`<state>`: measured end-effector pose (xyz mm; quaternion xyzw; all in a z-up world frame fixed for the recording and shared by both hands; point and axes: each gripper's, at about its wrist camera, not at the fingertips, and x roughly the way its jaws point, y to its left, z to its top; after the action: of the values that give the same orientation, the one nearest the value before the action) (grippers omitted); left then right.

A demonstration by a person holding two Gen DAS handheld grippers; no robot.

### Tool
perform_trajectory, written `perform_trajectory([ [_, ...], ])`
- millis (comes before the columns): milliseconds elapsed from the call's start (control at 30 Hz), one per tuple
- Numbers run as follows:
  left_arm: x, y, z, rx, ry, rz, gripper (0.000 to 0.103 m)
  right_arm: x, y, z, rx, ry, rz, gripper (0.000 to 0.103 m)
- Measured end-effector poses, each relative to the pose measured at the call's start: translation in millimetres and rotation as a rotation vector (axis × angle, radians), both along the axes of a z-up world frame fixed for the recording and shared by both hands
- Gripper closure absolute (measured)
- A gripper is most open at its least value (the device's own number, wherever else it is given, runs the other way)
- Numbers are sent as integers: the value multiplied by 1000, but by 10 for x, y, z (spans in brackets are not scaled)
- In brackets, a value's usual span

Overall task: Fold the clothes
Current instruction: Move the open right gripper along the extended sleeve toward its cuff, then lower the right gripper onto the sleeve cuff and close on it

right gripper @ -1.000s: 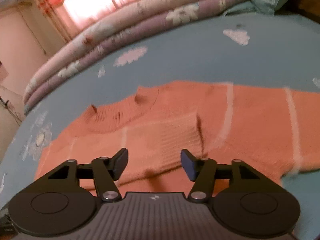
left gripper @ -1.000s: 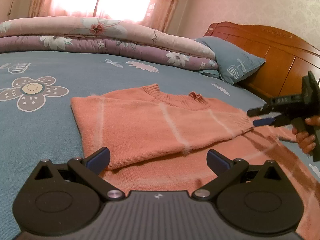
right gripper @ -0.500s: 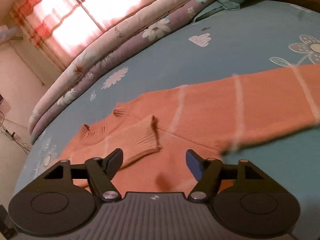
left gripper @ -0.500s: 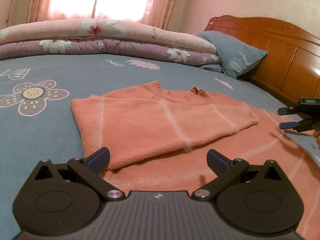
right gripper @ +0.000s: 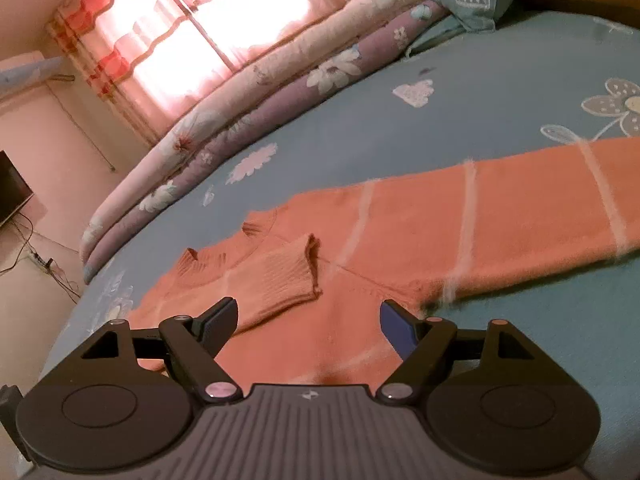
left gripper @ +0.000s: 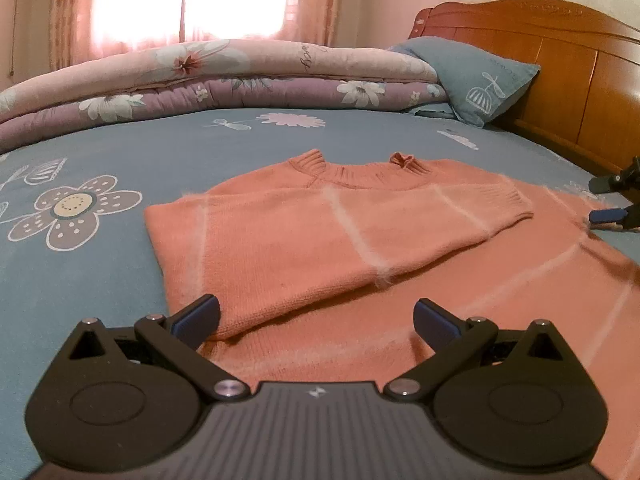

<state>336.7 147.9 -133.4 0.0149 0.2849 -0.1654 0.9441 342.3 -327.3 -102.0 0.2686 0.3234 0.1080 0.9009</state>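
- A blue flowered bedsheet (left gripper: 120,152) is spreading under the orange sweater (left gripper: 320,236) at mid-frame, with rolled quilts (left gripper: 224,80) lying behind.
- The left gripper (left gripper: 316,318) is hovering wide open above the sweater's hem; the right gripper (right gripper: 308,320) is opening, holding nothing.
- The straight sleeve (right gripper: 520,208) is running off the right edge.
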Motion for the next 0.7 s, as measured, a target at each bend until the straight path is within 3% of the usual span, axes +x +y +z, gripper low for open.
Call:
perform_trajectory([
  [133, -5, 59, -4, -34, 0, -3, 0, -48, -189, 55, -3, 8, -147, 22],
  [233, -9, 83, -7, -46, -1, -4, 0, -176, -550, 161, 62, -13, -293, 22],
  [400, -7, 34, -5, -10, -1, -2, 0, -428, -1097, 128, 138, -6, -539, 22],
  [700, -19, -44, -9, 52, -3, 1, 0, -670, -1861, -184, 342, 78, -741, 22],
])
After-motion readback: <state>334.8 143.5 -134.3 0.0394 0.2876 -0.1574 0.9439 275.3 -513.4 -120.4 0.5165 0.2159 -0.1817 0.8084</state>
